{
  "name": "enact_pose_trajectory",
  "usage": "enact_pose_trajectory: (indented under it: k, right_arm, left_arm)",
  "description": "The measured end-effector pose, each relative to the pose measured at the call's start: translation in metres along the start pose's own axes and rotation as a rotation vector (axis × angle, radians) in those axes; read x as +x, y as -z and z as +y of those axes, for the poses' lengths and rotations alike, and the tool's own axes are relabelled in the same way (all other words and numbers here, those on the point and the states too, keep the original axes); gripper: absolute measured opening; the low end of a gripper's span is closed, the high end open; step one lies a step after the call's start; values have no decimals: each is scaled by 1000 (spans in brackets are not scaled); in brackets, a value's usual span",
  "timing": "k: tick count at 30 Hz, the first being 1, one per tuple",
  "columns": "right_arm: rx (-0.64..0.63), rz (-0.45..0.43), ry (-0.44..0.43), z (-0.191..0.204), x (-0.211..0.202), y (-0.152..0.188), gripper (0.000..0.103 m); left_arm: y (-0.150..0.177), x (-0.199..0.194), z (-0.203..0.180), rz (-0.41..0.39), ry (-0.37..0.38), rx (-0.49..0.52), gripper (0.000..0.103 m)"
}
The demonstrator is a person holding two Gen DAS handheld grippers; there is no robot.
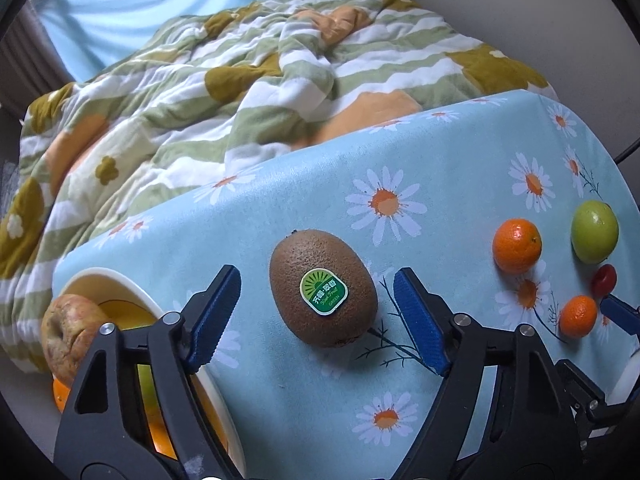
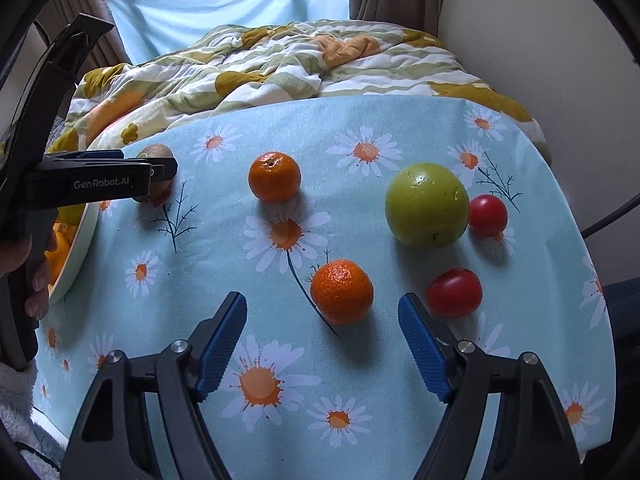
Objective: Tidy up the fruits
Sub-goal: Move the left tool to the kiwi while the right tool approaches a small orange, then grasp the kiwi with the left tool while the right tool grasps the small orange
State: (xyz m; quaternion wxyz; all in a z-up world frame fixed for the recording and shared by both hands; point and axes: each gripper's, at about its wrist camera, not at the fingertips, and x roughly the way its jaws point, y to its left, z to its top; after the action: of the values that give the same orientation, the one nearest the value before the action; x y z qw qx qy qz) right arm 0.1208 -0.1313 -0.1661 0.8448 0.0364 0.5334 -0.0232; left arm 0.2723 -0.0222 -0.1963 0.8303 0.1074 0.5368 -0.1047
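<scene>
Task partly done, by the look of it: the bowl (image 1: 120, 280) to the left of the left gripper (image 1: 316, 316) already carries fruit, a mottled reddish apple (image 1: 68, 332) at its rim, with orange and yellow-green pieces showing deeper in behind the gripper's frame. Six pieces are left loose on the bench (image 1: 280, 400), which wears a pale blue daisy cloth. The kiwi (image 1: 323, 288) lies squarely between the left jaws; brown, fuzzy, egg-shaped, a green sticker facing up. Those jaws stand fairly wide, blue pads clear of the skin on both sides, nothing gripped. The right gripper (image 2: 322, 344) is likewise open and empty, with the near mandarin (image 2: 342, 291) just ahead of its gap, slightly toward the right pad; bright orange, pebbled, roundish. Just right of the right pad sits a red cherry tomato (image 2: 455, 292), smooth and glossy. Farther ahead, a second mandarin (image 2: 274, 176) with its stem dimple up, a green apple (image 2: 427, 205) with a shiny, faintly speckled skin, and another tomato (image 2: 487, 215) close beside that apple, contact not certain. Judgement: the kiwi and the near mandarin are the next picks, leaving four more to gather. A rumpled quilt (image 2: 300, 60) lies on the bed beyond the bench's far edge.
</scene>
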Motion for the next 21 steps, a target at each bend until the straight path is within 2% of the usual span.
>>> enact_pose_trajectory:
  k: [3, 4, 8, 13, 16, 21]
  right_arm:
    - [-16, 2, -2, -1, 4, -1, 74]
    - [-20, 5, -6, -1, 6, -1, 70]
    - [-33, 25, -19, -2, 13, 1, 64]
    - [-55, 19, -21, -2, 12, 1, 62]
    - [-68, 16, -21, -3, 12, 0, 62]
    - [-89, 12, -14, -3, 12, 1, 60]
  left_arm:
    - [0, 6, 1, 19, 0, -12, 81]
    - [0, 6, 0, 21, 2, -16, 80]
    - [2, 11, -2, 42, 7, -16, 66]
    - [4, 12, -3, 49, 12, -34, 65]
    - [4, 12, -1, 44, 7, -41, 59]
    - [5, 12, -2, 38, 6, -37, 56]
